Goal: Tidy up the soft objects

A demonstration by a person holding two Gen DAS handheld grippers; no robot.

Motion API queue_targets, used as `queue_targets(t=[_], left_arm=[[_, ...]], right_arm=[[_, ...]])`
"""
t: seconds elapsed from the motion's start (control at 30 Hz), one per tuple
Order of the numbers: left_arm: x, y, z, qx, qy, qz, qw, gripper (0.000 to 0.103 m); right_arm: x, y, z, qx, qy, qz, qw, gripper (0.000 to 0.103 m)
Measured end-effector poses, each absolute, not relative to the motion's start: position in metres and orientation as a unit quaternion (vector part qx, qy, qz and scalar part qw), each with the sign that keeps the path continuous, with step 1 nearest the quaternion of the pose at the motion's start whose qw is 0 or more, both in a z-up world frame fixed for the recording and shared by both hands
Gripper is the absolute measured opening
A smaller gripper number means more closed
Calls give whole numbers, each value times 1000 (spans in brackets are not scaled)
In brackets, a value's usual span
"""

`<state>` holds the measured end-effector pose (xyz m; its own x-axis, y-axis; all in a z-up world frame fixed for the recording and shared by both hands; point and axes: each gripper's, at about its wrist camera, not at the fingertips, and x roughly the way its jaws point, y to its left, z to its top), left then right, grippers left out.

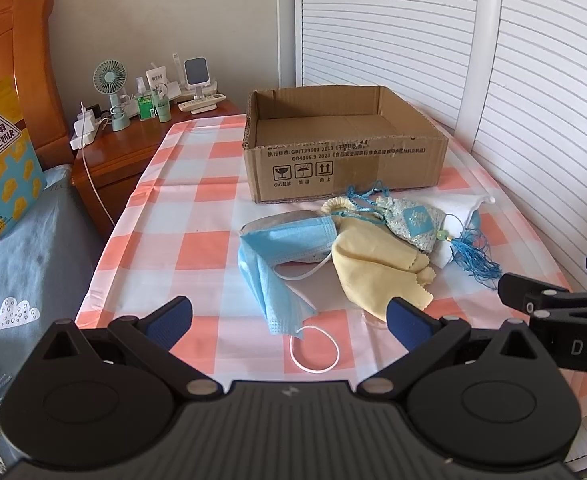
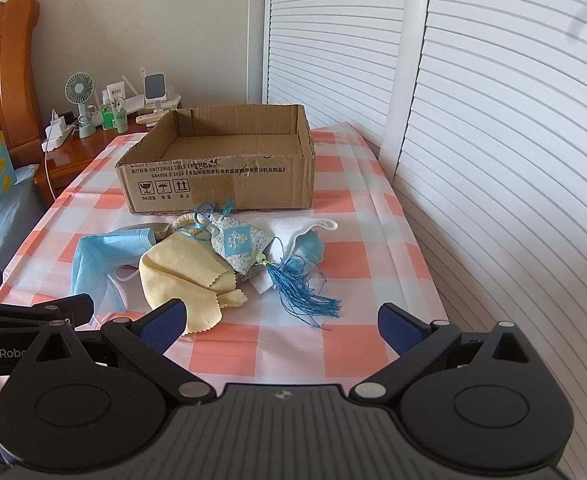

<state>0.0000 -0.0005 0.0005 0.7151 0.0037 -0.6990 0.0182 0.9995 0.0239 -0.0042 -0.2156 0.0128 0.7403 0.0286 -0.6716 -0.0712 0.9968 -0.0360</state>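
A heap of soft items lies on the checked tablecloth in front of an empty cardboard box [image 1: 345, 168] [image 2: 221, 184]. The heap holds a blue face mask [image 1: 277, 256] [image 2: 105, 256], a yellow cloth [image 1: 373, 272] [image 2: 181, 276], a patterned sachet [image 1: 413, 220] [image 2: 241, 244] with a blue tassel [image 1: 473, 260] [image 2: 301, 292], and a white cloth [image 1: 461, 208] [image 2: 301, 228]. My left gripper [image 1: 289, 320] hovers open just short of the mask. To its right, my right gripper [image 2: 281, 324] stands open short of the tassel. Neither holds anything.
A wooden nightstand [image 1: 133, 144] at the back left carries a small fan [image 1: 111, 80], bottles and a power strip. A bed with blue bedding [image 1: 25, 256] runs along the left. White louvred doors [image 2: 493, 120] close off the right side, next to the table edge.
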Motion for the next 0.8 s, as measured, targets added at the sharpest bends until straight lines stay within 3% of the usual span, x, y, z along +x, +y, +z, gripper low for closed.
queue_targets(t=[0.8], left_arm=[[2, -1, 7, 16, 376, -4, 927, 102]], right_arm=[[-4, -217, 19, -32, 355, 28, 934, 103]])
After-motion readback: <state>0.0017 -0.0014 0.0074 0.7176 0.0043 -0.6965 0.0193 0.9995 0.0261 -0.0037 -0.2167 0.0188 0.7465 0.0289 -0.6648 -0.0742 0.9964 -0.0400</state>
